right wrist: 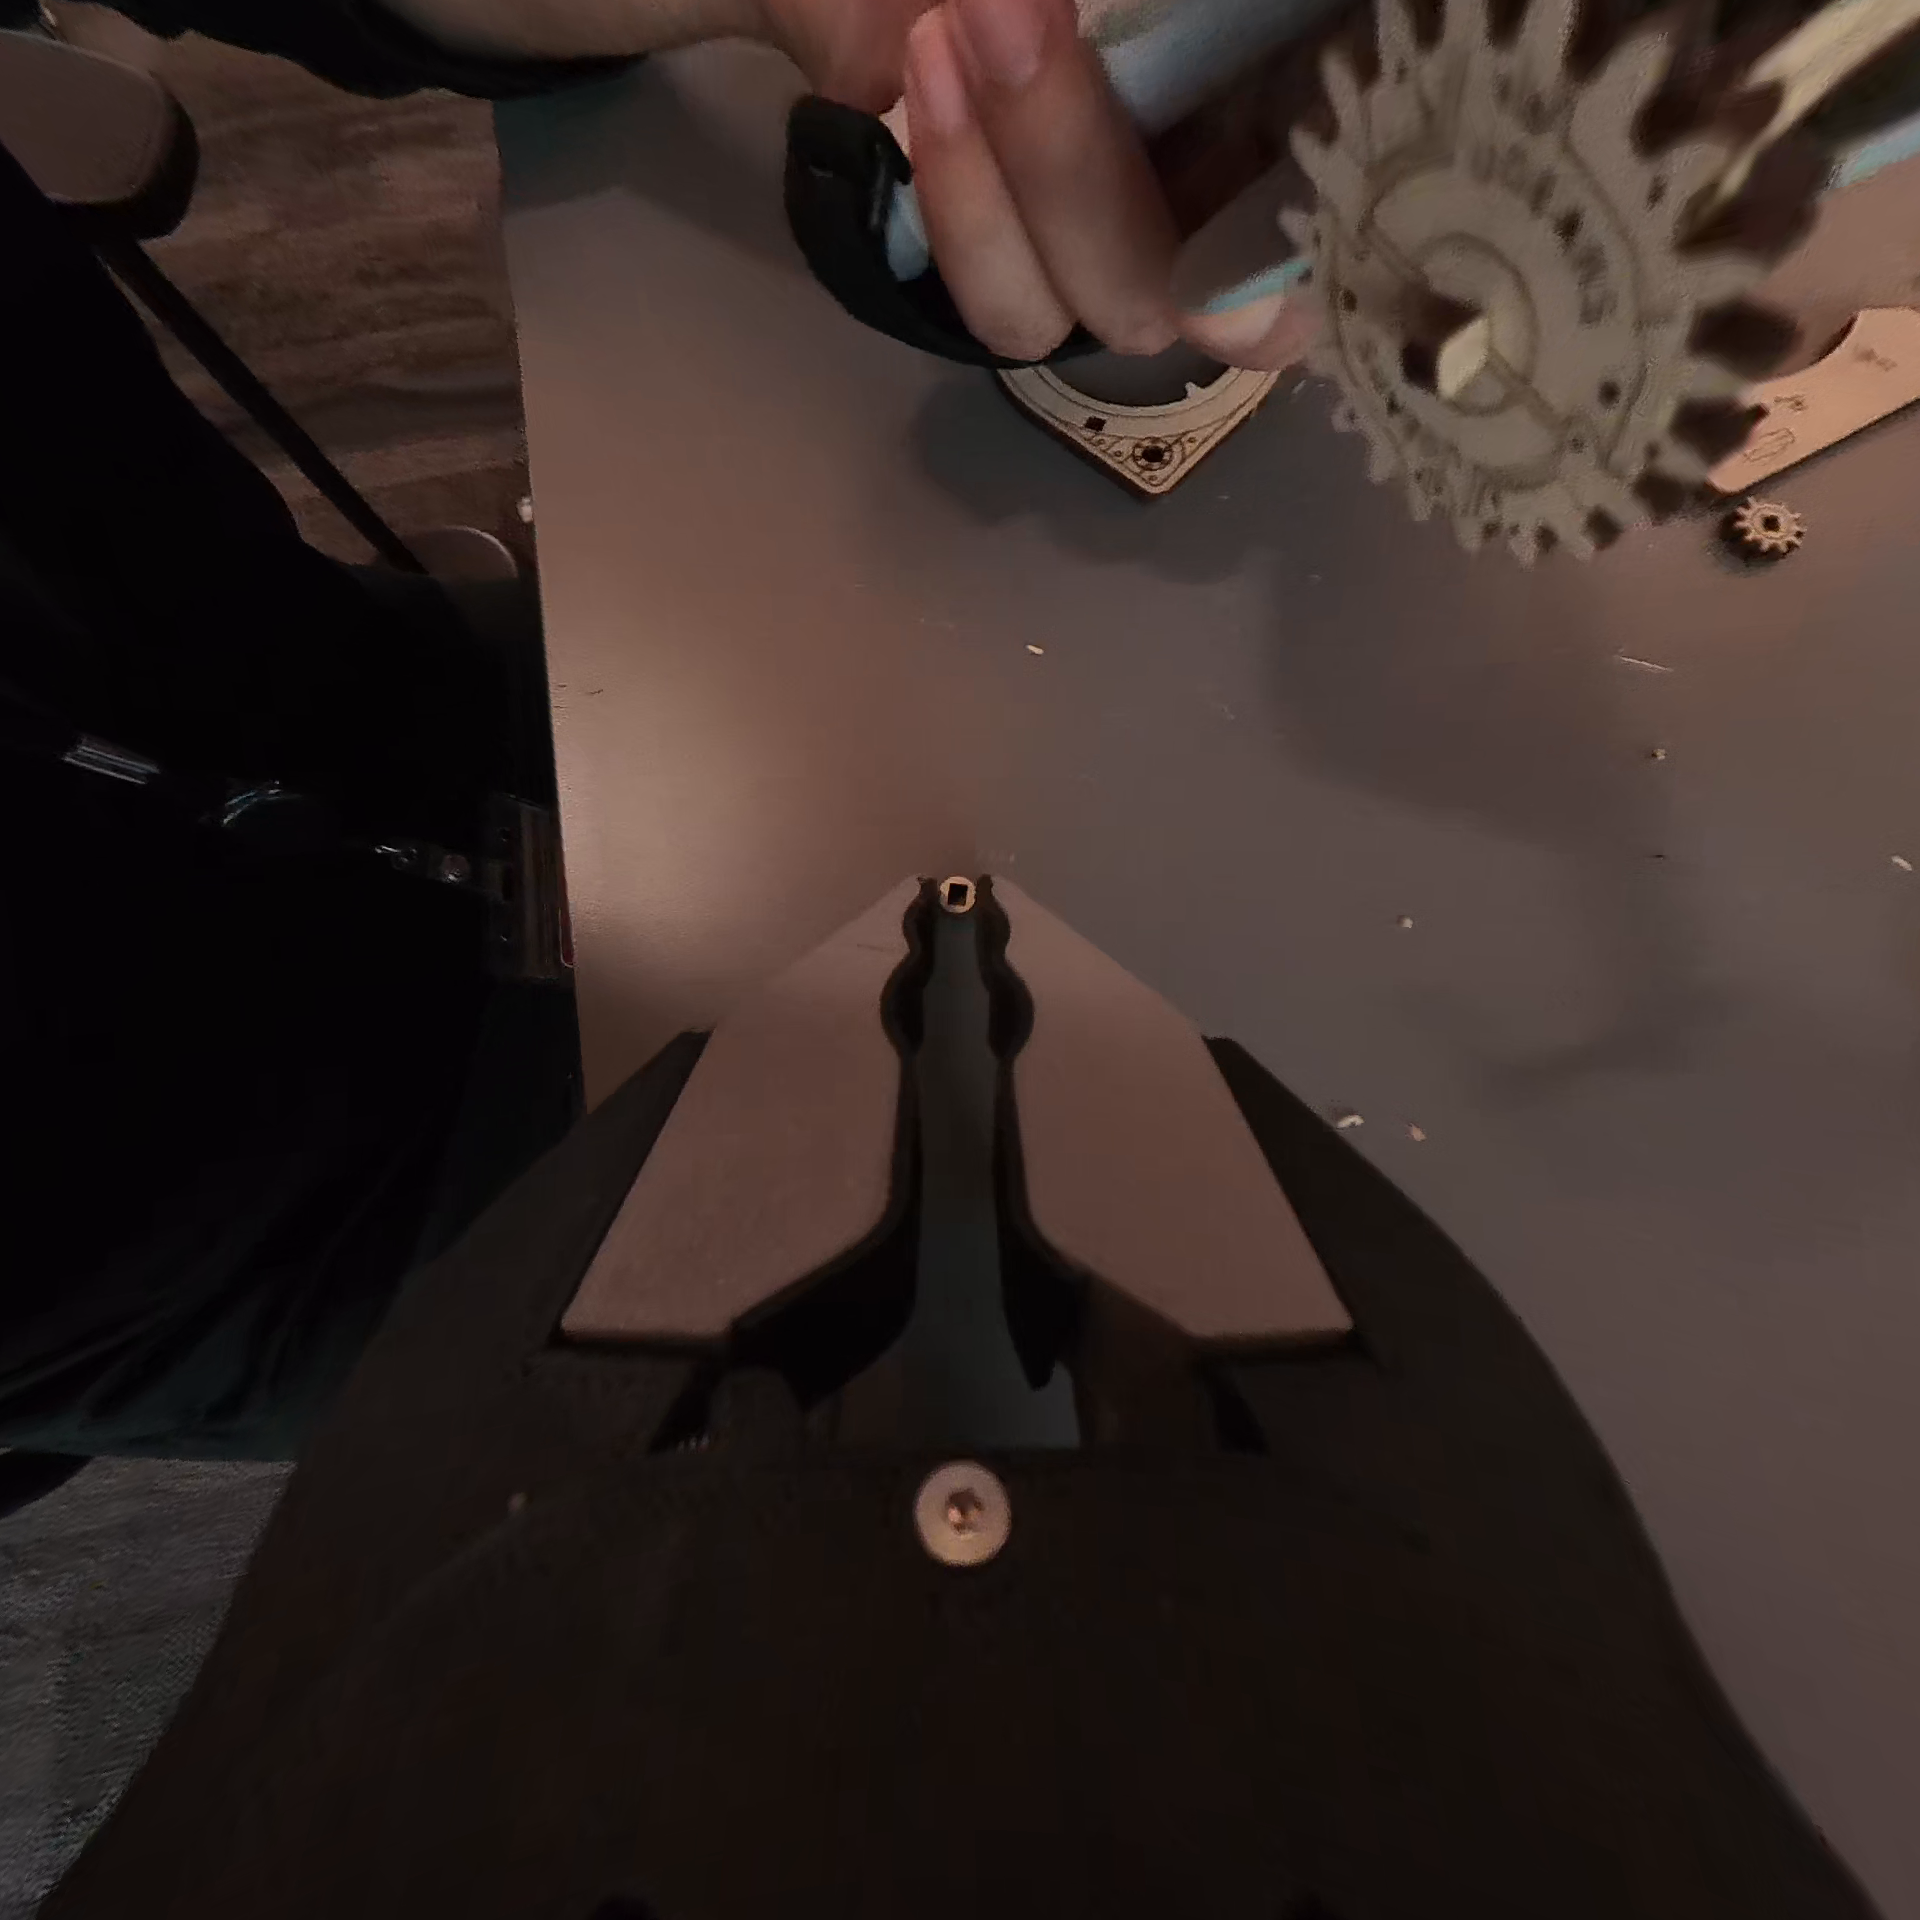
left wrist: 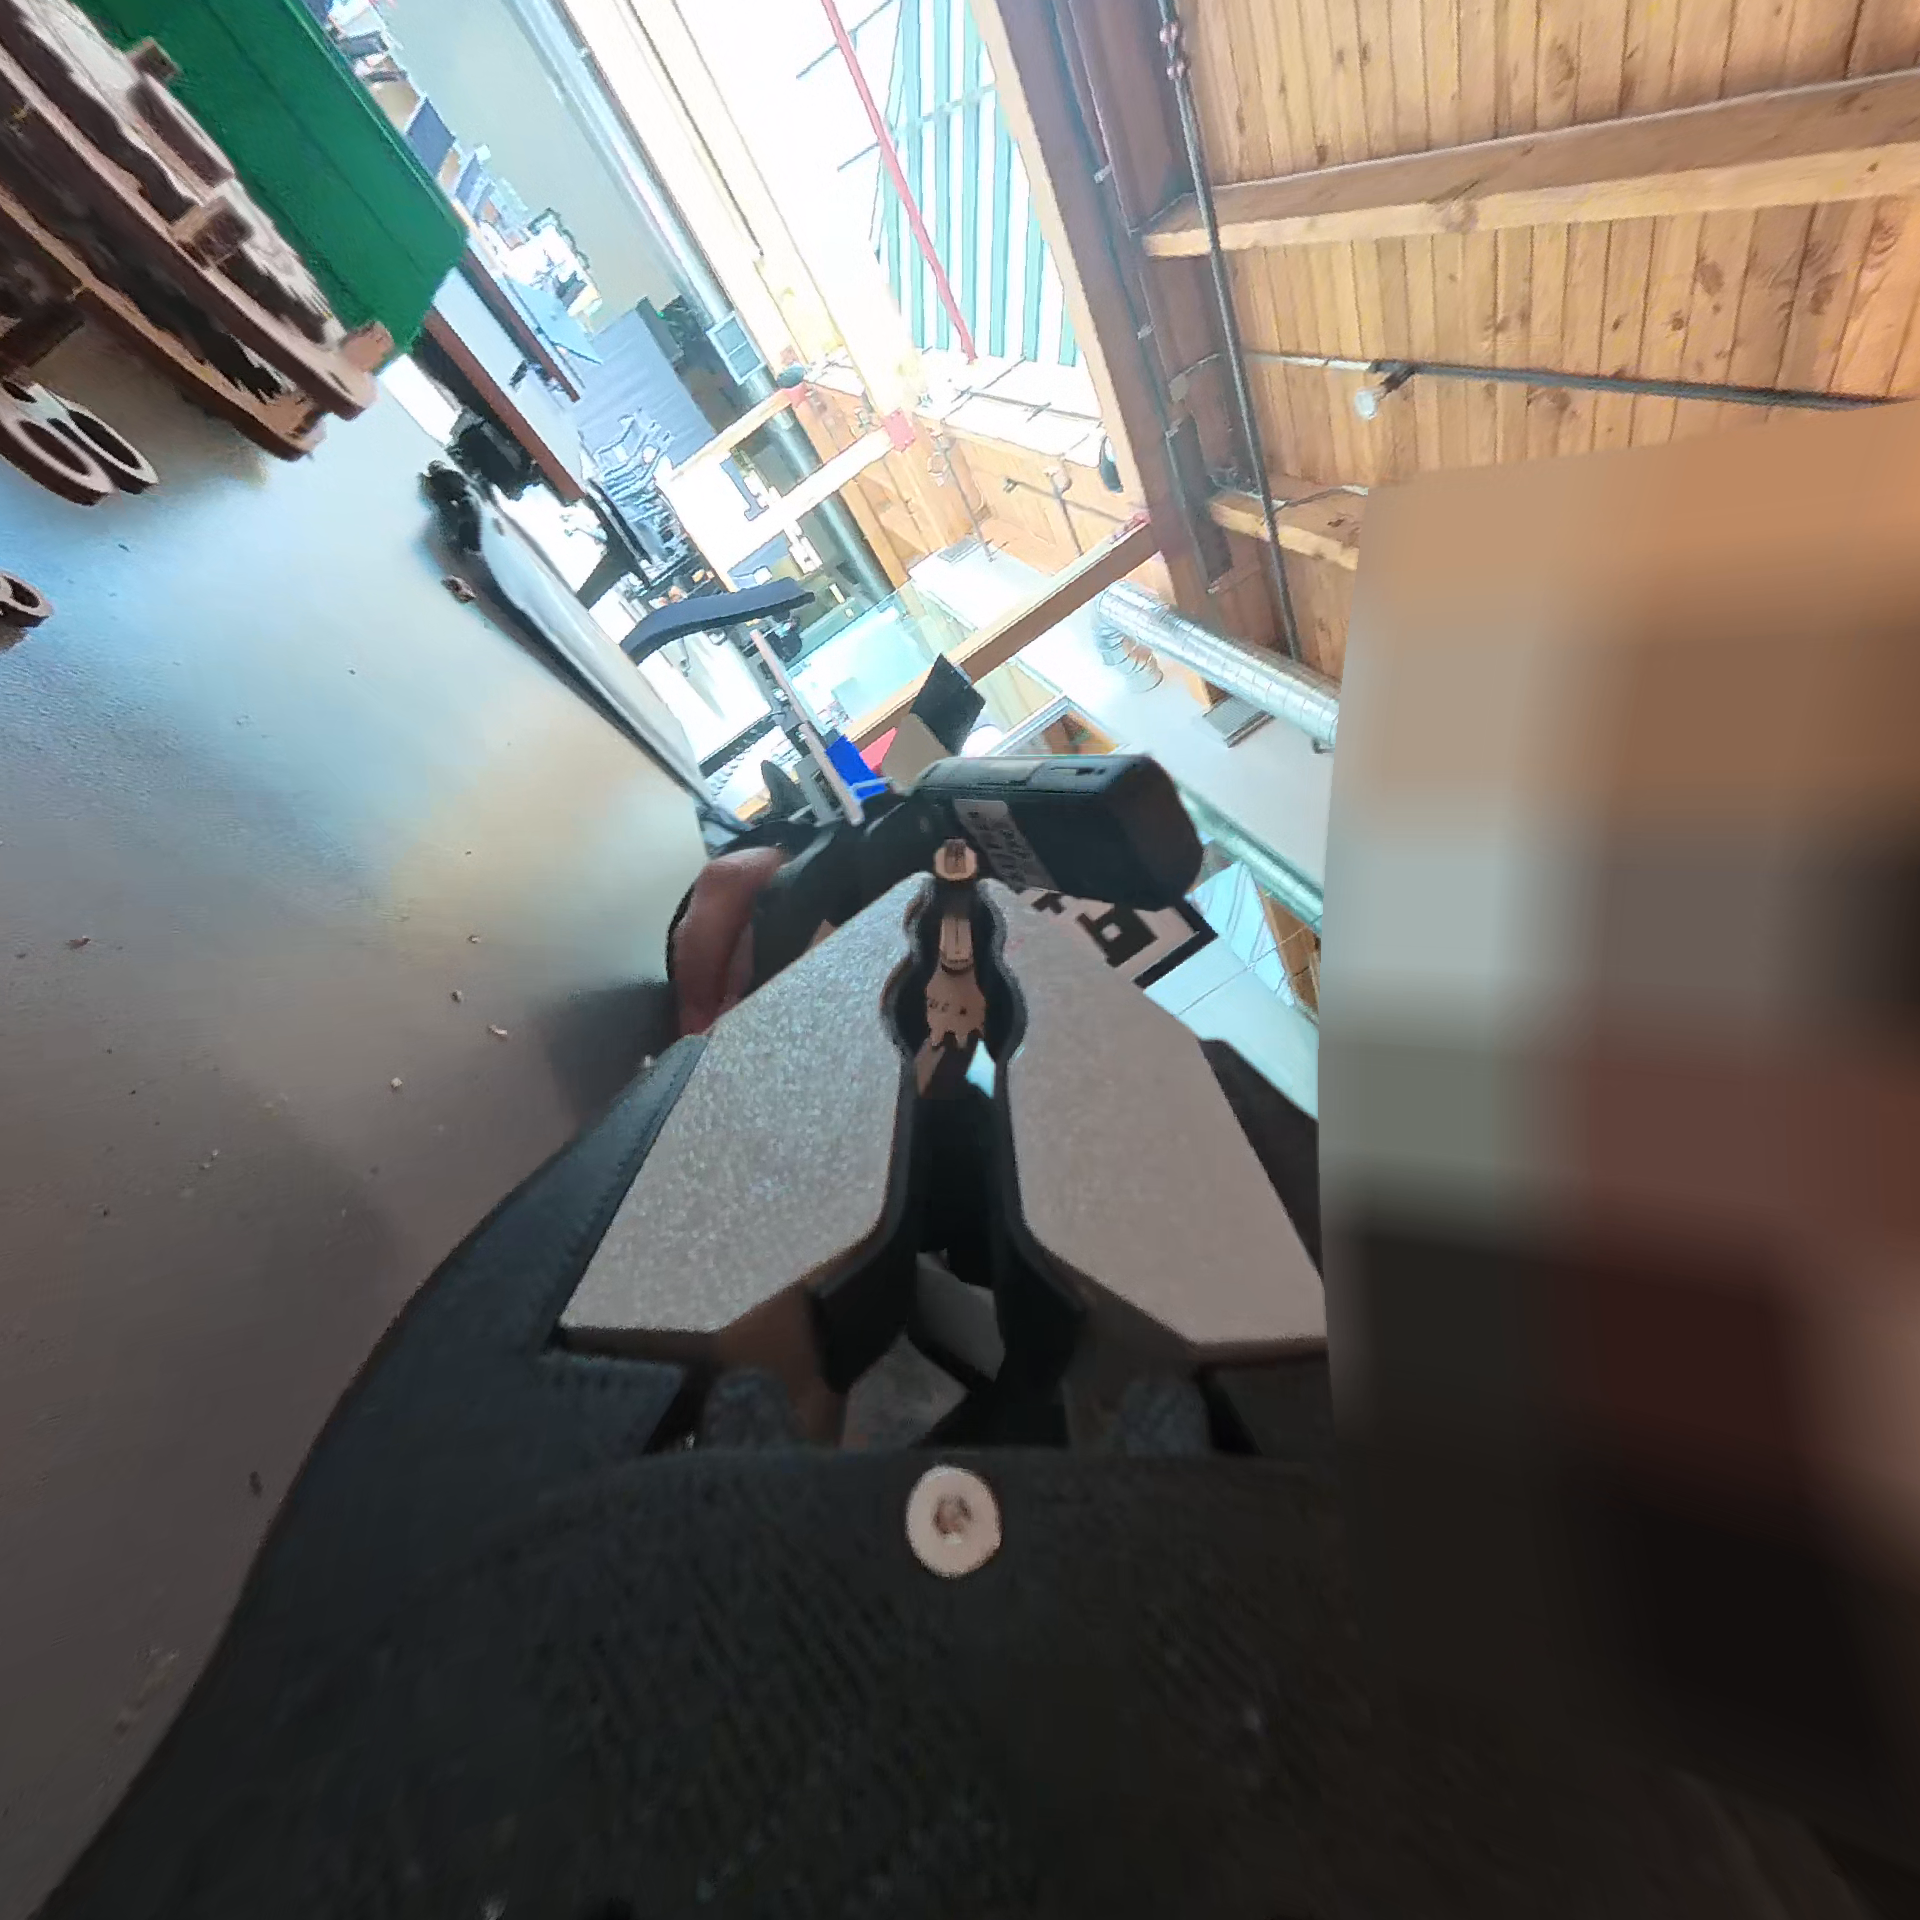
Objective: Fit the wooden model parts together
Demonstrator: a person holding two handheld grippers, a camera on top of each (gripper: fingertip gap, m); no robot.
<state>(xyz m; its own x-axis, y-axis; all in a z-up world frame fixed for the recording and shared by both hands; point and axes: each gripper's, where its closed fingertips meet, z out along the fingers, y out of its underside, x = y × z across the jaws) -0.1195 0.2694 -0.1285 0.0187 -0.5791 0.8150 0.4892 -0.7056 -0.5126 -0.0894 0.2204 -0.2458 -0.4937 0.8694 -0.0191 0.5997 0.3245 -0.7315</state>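
In the right wrist view, the right gripper (right wrist: 956, 894), its grey, wavy-edged fingers nearly closed, pinches a tiny wooden washer with a square hole (right wrist: 954, 894) at its tips low in the frame above the smooth grey table (right wrist: 831, 675). Beyond lie a flat engraved wooden plate (right wrist: 1143, 436), a small cog (right wrist: 1763, 528) and, blurred at upper right, a large pale toothed wooden gear (right wrist: 1507, 281) beside a hand (right wrist: 1039, 187). In the left wrist view, the left gripper (left wrist: 954, 883) clamps that gear edge-on (left wrist: 951, 977), with dark wooden model pieces (left wrist: 156, 239) at upper left before a green box (left wrist: 312, 156).
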